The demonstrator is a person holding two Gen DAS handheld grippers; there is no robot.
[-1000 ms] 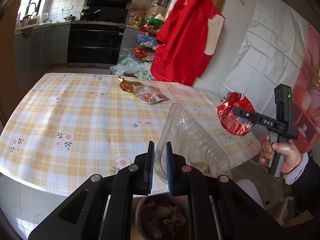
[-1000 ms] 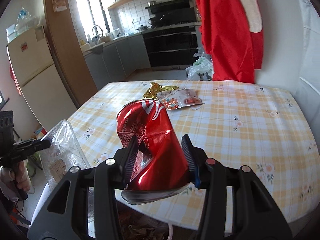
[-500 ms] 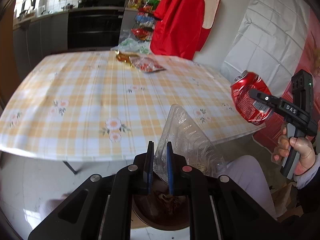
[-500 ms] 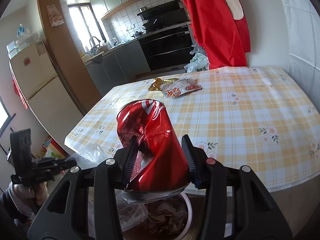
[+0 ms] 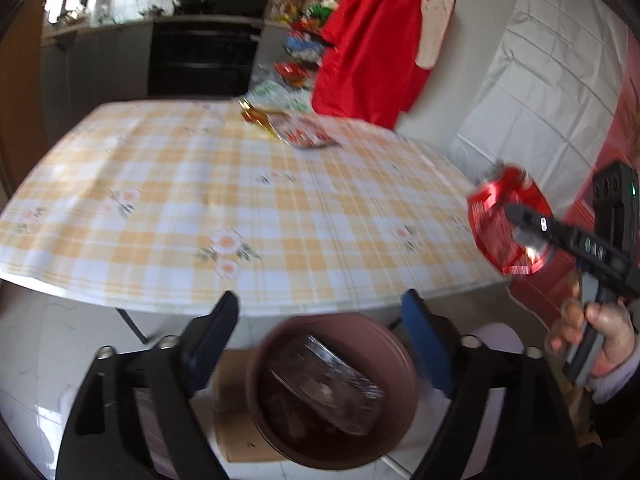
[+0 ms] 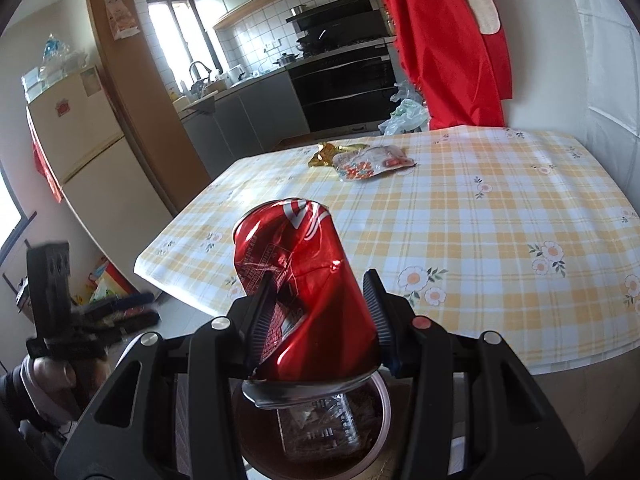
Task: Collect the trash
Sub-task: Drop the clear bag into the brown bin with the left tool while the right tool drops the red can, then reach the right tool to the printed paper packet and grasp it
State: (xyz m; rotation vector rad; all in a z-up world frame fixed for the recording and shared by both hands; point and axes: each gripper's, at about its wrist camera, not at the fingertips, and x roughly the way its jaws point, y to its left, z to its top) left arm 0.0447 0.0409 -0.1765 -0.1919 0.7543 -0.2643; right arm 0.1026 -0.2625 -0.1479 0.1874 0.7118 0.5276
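My left gripper [image 5: 320, 320] hangs over a brown trash bin [image 5: 384, 336] on the floor by the table's near edge. Its jaws are opening wide with nothing between them. A clear plastic tray [image 5: 328, 388] lies inside the bin. My right gripper [image 6: 320, 308] is shut on a crushed red can [image 6: 300, 280], held above the same bin [image 6: 384, 408], where the clear tray [image 6: 320, 428] shows below. In the left wrist view the red can [image 5: 504, 224] and right gripper [image 5: 520, 220] hang at the right, held by a hand [image 5: 600, 336]. The left gripper [image 6: 124, 308] appears blurred at the left in the right wrist view.
A table with a yellow checked cloth [image 5: 240, 200] holds a gold wrapper [image 6: 324, 156] and a clear snack bag [image 6: 368, 164] at its far side. A red garment [image 6: 440, 40] hangs behind. Cardboard [image 5: 236, 432] lies under the bin. A fridge [image 6: 92, 176] stands at the left.
My left gripper went from shut on the clear tray to wide open, and the tray dropped into the bin. Both grippers came back from the table and lower, over the bin.
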